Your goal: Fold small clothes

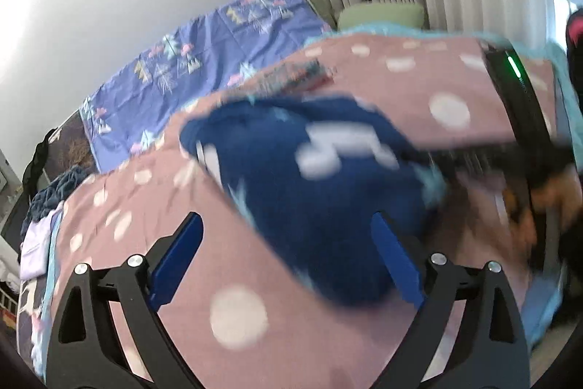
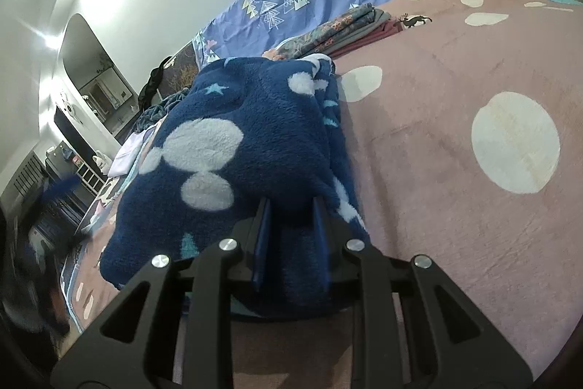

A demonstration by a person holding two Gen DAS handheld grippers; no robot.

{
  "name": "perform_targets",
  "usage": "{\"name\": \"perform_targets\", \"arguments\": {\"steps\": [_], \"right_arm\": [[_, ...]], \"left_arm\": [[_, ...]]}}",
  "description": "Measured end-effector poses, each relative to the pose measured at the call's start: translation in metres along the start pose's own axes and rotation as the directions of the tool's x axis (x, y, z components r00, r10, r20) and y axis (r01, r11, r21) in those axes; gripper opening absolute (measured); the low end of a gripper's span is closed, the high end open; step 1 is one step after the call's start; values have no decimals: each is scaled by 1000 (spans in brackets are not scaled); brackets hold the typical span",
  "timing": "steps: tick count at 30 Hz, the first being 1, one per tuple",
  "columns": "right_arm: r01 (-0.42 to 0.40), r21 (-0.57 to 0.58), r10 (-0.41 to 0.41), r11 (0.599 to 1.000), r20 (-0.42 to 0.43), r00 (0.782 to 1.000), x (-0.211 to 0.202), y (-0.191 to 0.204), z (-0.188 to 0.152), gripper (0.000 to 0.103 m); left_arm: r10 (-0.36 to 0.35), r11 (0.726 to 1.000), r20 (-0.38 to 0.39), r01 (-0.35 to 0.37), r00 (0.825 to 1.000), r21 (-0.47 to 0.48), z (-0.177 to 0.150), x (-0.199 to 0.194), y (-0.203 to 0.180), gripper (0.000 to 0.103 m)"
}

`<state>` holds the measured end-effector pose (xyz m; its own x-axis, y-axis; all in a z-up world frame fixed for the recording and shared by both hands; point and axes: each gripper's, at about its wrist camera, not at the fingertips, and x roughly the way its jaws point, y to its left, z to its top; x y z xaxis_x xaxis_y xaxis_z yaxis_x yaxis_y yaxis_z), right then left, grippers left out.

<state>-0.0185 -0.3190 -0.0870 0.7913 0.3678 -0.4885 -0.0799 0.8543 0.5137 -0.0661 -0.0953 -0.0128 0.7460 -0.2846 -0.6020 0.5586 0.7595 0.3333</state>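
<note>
A: Where is the garment, then, and which tongs have it?

B: The navy fleece garment (image 2: 233, 148) lies on the pink spotted blanket (image 2: 455, 97), bunched in a heap; the right gripper (image 2: 291, 225) is clamped on its near edge, the fleece pinched between the blue pads with only a narrow gap left; the left gripper (image 1: 288, 236) stands wide apart with nothing between its pads.

A: So the left one is free; which way does the cloth lie from it?

B: Ahead and to its right in the left wrist view, the garment (image 1: 313, 192) reaching down past its right finger; that view is blurred, so I cannot tell whether the finger touches the fleece; the heap's long axis runs away from the right gripper toward the far side of the bed, and its loose left flank hangs toward the bed's edge.

A: And the fabric itself?

B: Thick, fuzzy, deep blue with pale round blotches and small light-blue stars; it looks soft and bulky, so I judge a fold would spring back unless pressed flat; a folded stack of clothes (image 2: 339, 31) sits beyond it, apart from the heap.
</note>
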Motion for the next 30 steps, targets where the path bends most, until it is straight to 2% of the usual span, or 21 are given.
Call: {"name": "perform_targets", "arguments": {"steps": [3,7,9,10,12,15,16,18,21,24,26,28,29,30], "right_arm": [[3,-3,-3,1000,0,1000,-2,2,0,23],[9,-9,-9,1000,2,1000,-2,3,0,23],[18,-17,-18,1000,4,1000,-3,5,0,23],[22,-19,-22,1000,5,1000,-3,5,0,23],[34,-22,-34,999,6,999,-3,5,0,23],[54,-36,-54,998,1,999,-2,7,-1,22],[51,-40,-52,998,-5,999,-1,7,-1,22],[30,-71,-32,997,-26,999,2,12,-2,22],[41,-88,-44,995,-31,999,2,15,-2,22],[22,-68,-25,997,-45,999,1,9,-1,22],[19,-70,-23,997,-47,999,1,8,-1,22],[22,-74,-25,997,-47,999,1,8,-1,23],[19,-70,-22,997,-48,999,1,7,-1,23],[18,-63,-21,998,-51,999,1,7,-1,23]], "left_arm": [[-28,1000,-46,28,999,14,-18,10,-20,93],[107,994,-56,-107,993,11,-18,46,-35,93],[151,988,-42,-152,988,-25,-11,62,-36,93],[185,982,-38,-186,982,-26,-8,68,-37,93],[307,951,-30,-306,951,37,-6,76,-39,93],[347,937,-42,-343,937,69,-16,67,-20,94],[316,949,-83,-314,945,36,-24,65,-5,94],[292,955,-113,-295,950,-12,-35,64,6,94],[327,944,-97,-329,940,-5,-37,64,-1,93],[291,955,-115,-295,950,-16,-34,62,0,89],[229,971,-134,-236,964,-41,-36,56,1,81],[126,989,-146,-136,981,-59,-33,46,2,58],[82,993,-153,-93,985,-68,-34,40,-4,53],[26,996,-156,-39,987,-81,-32,33,-5,37]]}}
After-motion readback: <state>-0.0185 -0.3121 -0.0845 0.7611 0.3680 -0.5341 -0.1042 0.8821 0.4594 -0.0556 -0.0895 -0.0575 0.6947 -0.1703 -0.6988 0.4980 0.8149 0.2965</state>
